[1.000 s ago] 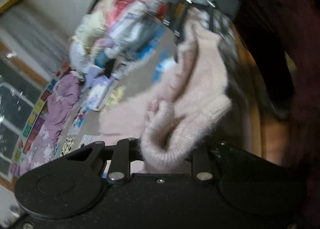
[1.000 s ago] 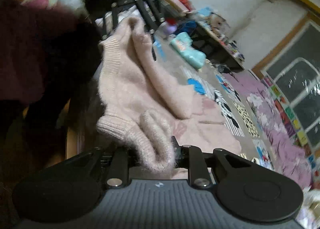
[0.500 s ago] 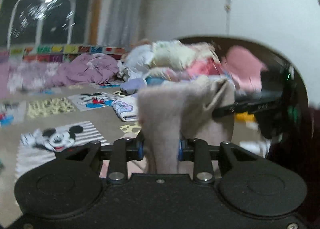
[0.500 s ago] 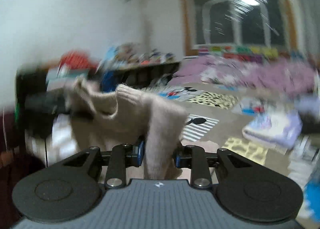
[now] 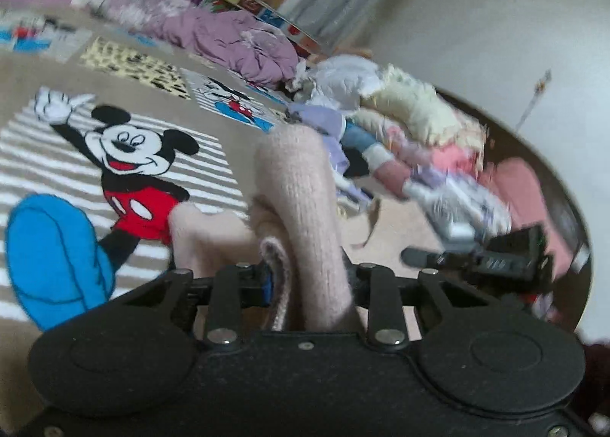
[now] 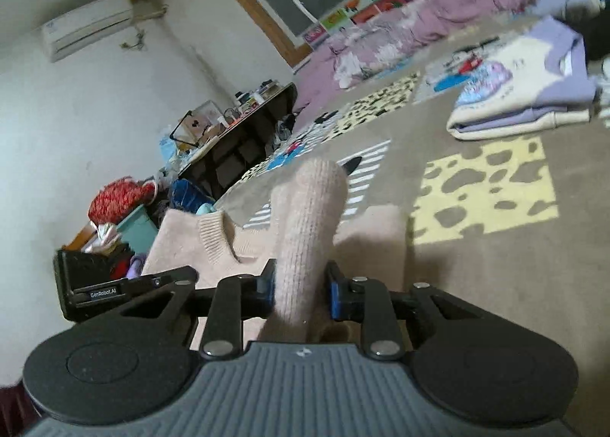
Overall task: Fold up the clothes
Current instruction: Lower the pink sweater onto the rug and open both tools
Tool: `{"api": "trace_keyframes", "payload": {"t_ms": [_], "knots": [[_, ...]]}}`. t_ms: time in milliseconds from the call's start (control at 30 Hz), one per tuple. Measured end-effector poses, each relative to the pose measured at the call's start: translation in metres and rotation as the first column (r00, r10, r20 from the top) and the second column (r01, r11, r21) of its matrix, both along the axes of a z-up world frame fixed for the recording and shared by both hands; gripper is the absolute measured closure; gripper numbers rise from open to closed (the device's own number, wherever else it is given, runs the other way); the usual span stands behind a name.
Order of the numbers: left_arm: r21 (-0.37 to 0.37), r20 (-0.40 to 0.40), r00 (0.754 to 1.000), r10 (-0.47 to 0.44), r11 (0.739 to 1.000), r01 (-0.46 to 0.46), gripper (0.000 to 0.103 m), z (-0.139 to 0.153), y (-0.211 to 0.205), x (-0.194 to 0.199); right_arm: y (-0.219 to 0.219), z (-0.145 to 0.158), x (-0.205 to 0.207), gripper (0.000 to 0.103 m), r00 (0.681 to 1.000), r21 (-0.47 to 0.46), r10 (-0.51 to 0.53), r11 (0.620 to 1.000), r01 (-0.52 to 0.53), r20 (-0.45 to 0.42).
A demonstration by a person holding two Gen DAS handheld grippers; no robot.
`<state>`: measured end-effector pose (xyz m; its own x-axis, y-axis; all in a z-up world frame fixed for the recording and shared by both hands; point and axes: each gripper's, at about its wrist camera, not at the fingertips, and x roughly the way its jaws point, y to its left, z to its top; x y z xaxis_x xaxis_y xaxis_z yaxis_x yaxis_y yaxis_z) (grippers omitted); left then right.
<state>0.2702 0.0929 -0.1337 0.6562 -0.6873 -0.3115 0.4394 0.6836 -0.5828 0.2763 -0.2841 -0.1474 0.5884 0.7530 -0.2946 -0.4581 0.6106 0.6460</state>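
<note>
A fuzzy pale pink sweater [image 5: 301, 200] is pinched in both grippers. My left gripper [image 5: 309, 280] is shut on a bunched fold of it, the rest draping down onto the cartoon-mouse bedspread [image 5: 76, 155]. My right gripper [image 6: 301, 284] is shut on another fold of the sweater [image 6: 309, 216]; its ribbed neckline [image 6: 213, 238] lies to the left on the bedspread. The right gripper also shows in the left wrist view [image 5: 495, 257], and the left gripper in the right wrist view [image 6: 99, 288].
A heap of unfolded clothes [image 5: 411, 139] lies at the right of the bed. A folded lavender-and-cream top [image 6: 522, 93] lies ahead on the right. A purple quilt [image 5: 228, 40] runs along the window side. A cluttered dark shelf [image 6: 236, 139] stands by the wall.
Both grippers have swung the sweater from beside the bed edge up and out over the bedspread, and now hold it low, with its body touching the cover.
</note>
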Motion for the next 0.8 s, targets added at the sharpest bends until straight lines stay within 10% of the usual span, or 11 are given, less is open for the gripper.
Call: {"api": "trace_keyframes", "payload": {"t_ms": [467, 800], "knots": [[-0.157, -0.151, 0.988, 0.034, 0.986, -0.058, 0.080, -0.035, 0.020, 0.064, 0.002, -0.037, 0.070, 0.079, 0.990, 0.177, -0.036, 0.982, 0.059, -0.135], [-0.162, -0.237, 0.970, 0.054, 0.982, -0.094, 0.068, -0.048, 0.028, 0.078, 0.005, -0.048, 0.070, 0.068, 0.977, 0.107, -0.155, 0.979, 0.171, -0.145]]}}
